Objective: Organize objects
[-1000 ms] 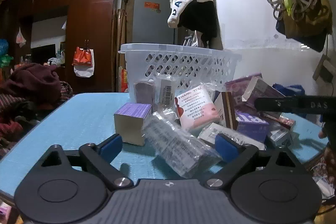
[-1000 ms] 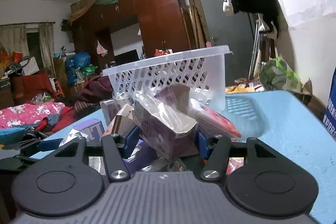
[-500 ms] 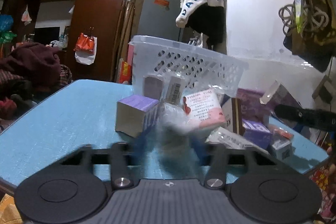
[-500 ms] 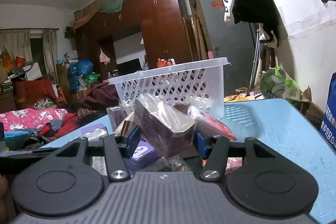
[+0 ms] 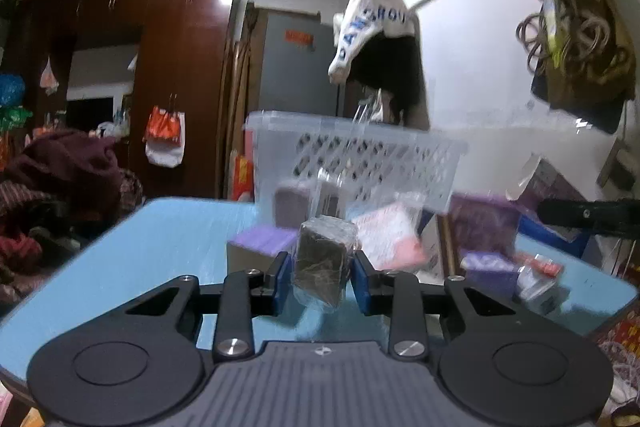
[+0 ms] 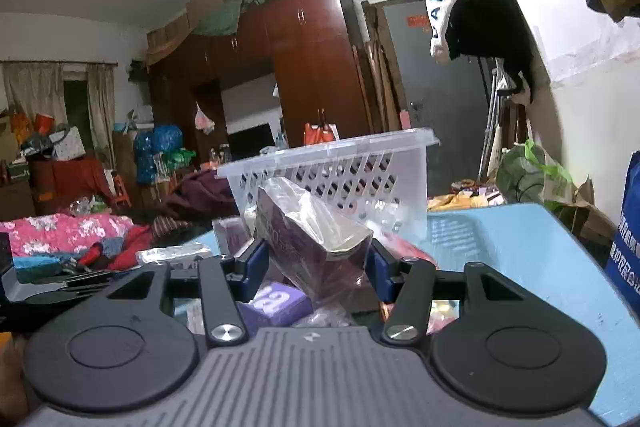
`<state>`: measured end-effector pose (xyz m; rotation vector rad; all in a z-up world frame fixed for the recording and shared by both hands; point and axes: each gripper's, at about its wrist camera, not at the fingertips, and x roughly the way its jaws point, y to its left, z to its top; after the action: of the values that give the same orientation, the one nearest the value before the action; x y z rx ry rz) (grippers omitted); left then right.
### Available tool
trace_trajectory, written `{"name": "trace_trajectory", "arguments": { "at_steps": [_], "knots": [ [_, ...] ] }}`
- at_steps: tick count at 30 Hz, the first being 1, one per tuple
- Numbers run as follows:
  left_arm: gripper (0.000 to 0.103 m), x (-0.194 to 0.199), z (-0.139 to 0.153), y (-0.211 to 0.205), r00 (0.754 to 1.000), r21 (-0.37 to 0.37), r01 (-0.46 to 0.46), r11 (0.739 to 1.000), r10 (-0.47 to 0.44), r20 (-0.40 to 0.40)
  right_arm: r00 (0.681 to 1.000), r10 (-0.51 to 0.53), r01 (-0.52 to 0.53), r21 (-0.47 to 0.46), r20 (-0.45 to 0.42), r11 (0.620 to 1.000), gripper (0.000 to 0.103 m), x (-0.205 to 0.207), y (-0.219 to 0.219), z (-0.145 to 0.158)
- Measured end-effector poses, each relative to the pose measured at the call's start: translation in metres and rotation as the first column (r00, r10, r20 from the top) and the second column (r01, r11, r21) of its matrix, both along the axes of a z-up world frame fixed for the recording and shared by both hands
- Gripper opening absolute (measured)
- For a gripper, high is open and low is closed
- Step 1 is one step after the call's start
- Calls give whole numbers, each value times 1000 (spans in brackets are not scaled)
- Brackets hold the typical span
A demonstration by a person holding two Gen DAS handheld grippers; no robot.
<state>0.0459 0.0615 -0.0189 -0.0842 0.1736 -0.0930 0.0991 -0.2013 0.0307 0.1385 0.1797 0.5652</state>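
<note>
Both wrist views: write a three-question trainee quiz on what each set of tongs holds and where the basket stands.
1. True or false: the left tongs are shut on a plastic-wrapped dark block.
2. What do the right tongs grip? A) a wrapped purple box B) a mug C) nothing
3. Fill in: the white basket stands on the blue table, ____ the pile of packets.

Key
1. True; both blue pads press its sides.
2. A; the wrapped purple box sits tilted between the pads.
3. Behind.
</note>
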Motion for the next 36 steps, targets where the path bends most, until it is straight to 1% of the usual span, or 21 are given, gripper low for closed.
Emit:
{"name": "trace_trajectory", "arguments": {
  "at_steps": [3,7,8,10,12,13,15,17,19,21,22,23,24,25,27,28,30,31,33,34,36],
  "knots": [
    [36,-2,7,4,1000,-13,3,1000,-3,21,1000,2,-2,8,15,1000,56,-2,-2,7],
    [36,1,25,15,999,-68,20,997,-16,51,999,10,-9,-3,42,1000,56,5,0,26],
    [36,4,36,19,998,-86,26,996,-20,65,999,13,-13,-12,53,1000,56,12,3,35],
    [36,16,67,23,994,-106,37,994,-26,108,998,26,-24,-36,62,999,56,32,11,57],
    [36,38,95,25,991,-117,41,992,-26,128,998,12,-6,-105,61,994,55,61,28,78],
    [36,55,111,26,992,-127,42,991,-27,120,998,-6,14,-140,58,990,55,78,37,86],
    [36,94,134,26,996,-152,47,987,-36,77,1000,-20,21,-193,8,981,55,117,54,100],
    [36,130,144,24,1000,-155,31,987,-30,6,998,-21,7,-222,-59,975,55,152,66,104],
    [36,167,142,21,996,-156,18,988,-30,-80,996,-46,23,-282,-77,959,56,174,80,100],
    [38,194,134,17,986,-146,15,989,-39,-162,993,-53,16,-316,-107,949,57,187,89,93],
    [40,205,129,17,980,-152,16,988,-46,-195,992,-54,16,-317,-114,948,67,189,90,89],
    [51,211,125,18,976,-156,14,988,-47,-214,992,-62,23,-316,-114,949,75,189,90,87],
    [56,213,121,19,973,-157,8,988,-44,-227,992,-71,34,-313,-105,949,91,186,88,85],
    [62,211,119,21,974,-162,-1,987,-35,-224,993,-72,42,-305,-90,952,98,180,83,84],
    [65,195,118,25,981,-151,3,989,-32,-194,996,-60,41,-276,-60,960,103,157,65,81],
    [70,181,117,26,983,-141,8,990,-34,-179,997,-59,43,-263,-53,964,103,143,54,79],
    [81,143,112,27,993,-123,27,992,-41,-114,997,-69,61,-195,-37,979,103,104,28,62],
    [89,119,105,26,995,-122,45,991,-55,-78,997,-66,61,-162,-28,985,103,93,18,55],
    [94,73,84,21,995,-116,96,989,-99,-18,998,-61,62,-109,5,992,103,50,-4,23],
    [95,57,73,15,993,-88,119,989,-120,-11,997,-70,71,-83,14,994,103,33,-10,8],
    [95,24,49,0,993,-35,122,992,-122,1,998,-59,60,-51,6,997,103,8,-15,-18]
  ]
}}
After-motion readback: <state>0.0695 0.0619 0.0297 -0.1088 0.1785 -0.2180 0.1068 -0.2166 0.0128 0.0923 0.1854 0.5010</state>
